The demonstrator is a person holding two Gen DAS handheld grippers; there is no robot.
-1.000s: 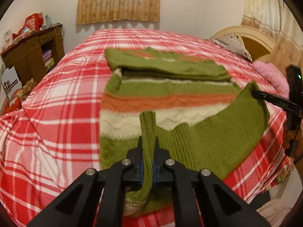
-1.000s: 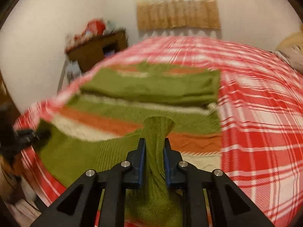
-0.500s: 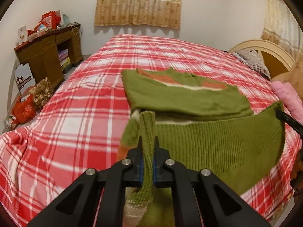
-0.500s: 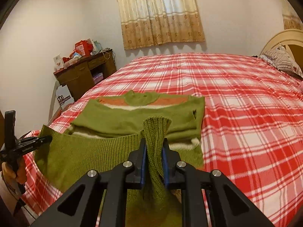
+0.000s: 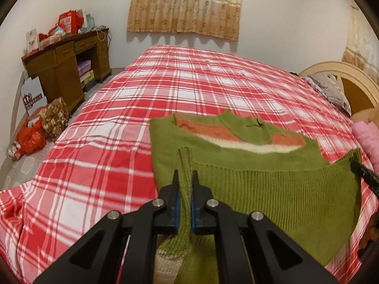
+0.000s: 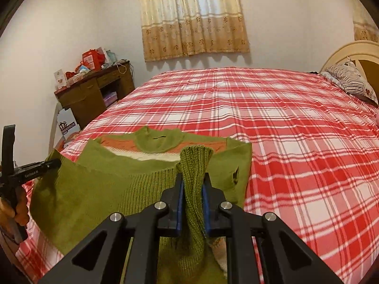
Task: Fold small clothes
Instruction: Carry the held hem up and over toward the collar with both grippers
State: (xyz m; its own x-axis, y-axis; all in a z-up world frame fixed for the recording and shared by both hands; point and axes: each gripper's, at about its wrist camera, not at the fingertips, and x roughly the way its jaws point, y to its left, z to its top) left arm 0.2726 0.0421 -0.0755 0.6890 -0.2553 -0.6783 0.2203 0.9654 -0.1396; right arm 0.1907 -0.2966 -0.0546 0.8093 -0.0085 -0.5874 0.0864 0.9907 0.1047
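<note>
A green knit sweater (image 5: 272, 189) with orange and cream stripes lies on the red plaid bed (image 5: 165, 90). Its ribbed bottom hem is lifted and carried over the body toward the collar (image 5: 246, 127). My left gripper (image 5: 185, 177) is shut on the hem's left corner, a fold of green rib standing up between the pads. My right gripper (image 6: 193, 179) is shut on the hem's right corner in the same way. The sweater (image 6: 113, 184) hangs stretched between both grippers; the left gripper (image 6: 51, 163) shows at the right wrist view's left edge. The lower stripes are hidden under the fold.
A wooden desk (image 5: 64, 64) piled with red boxes stands left of the bed, with bags (image 5: 30, 137) on the floor beside it. A curved headboard (image 5: 341, 75) and pillow (image 5: 329, 90) are at the right, and something pink (image 5: 367, 137). Curtains (image 6: 194, 16) hang on the far wall.
Both grippers have carried the hem forward and up over the sweater. The orange and cream stripes that showed earlier are now mostly covered by the green ribbed fold.
</note>
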